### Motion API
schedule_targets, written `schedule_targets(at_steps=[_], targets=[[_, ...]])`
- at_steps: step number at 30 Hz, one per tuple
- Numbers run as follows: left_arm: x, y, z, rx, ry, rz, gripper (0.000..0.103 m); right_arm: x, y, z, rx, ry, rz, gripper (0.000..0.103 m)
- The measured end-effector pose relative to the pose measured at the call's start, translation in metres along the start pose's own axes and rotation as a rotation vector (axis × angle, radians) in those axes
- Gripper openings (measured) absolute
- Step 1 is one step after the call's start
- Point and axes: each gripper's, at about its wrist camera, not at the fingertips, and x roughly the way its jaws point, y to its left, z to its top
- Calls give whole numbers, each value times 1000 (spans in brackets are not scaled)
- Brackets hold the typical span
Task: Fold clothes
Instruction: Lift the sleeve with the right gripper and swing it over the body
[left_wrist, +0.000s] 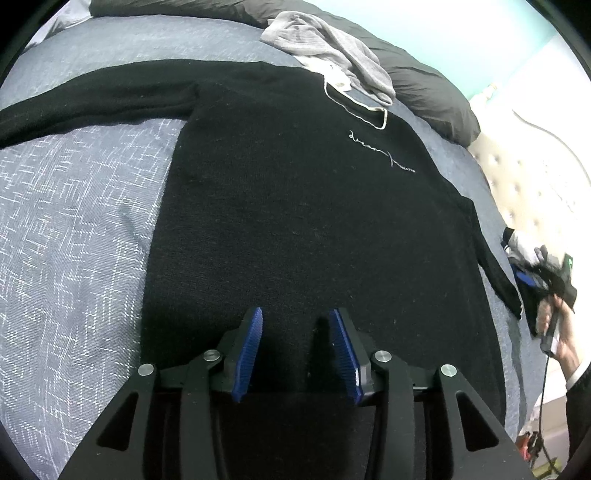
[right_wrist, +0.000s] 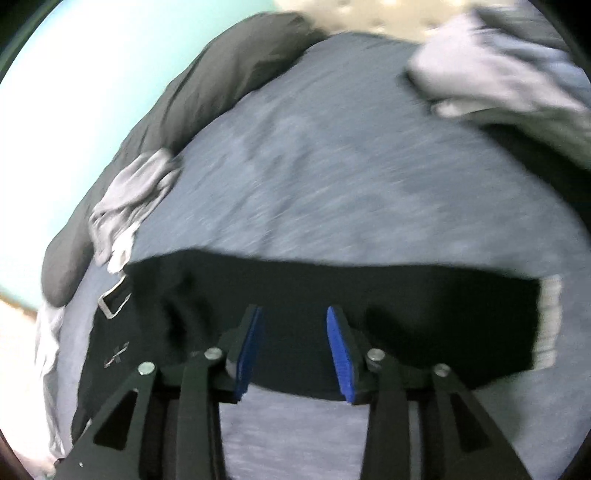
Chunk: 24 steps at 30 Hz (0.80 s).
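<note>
The black sweater (left_wrist: 295, 192) lies flat, front up, on the bed (left_wrist: 74, 229), one sleeve stretched out to the side and the other trailing toward the bed's edge. The left gripper (left_wrist: 295, 343) hangs over the hem with its blue pads spread and nothing pinched; the right gripper (right_wrist: 293, 339) is over the other sleeve, pads also parted and empty, its view smeared with motion. Risk, as I judge it: with neither side pinned, a fast grab could drag the knit across the quilt and bunch it, and a shallow pinch might catch only the top layer, leaving the fold crooked. That grey garment (left_wrist: 328, 48) touching the collar could get swept into the fold as well. The bed wears a soft blue-grey woven cover, so it gives underfoot of any press. Dark pillows (left_wrist: 424, 92) line the far side, a tufted cream headboard (left_wrist: 535, 177) stands at the end, and the wall (right_wrist: 92, 74) behind is pale turquoise.
</note>
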Motion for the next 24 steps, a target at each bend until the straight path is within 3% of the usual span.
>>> schedule_targets(at_steps=[4, 9, 21, 23, 24], targets=[[0, -1, 0, 9, 0, 6, 44, -23, -47, 7, 9, -25, -113, 46], [1, -4, 0, 16, -1, 15, 45, -30, -88, 5, 46, -22, -183, 46], [1, -6, -2, 19, -3, 19, 47, -8, -102, -11, -13, 8, -295, 46], [1, -6, -2, 18, -3, 18, 47, -8, -96, -14, -37, -3, -309, 41], [1, -6, -3, 18, -3, 18, 47, -8, -92, -16, -50, -9, -316, 31]])
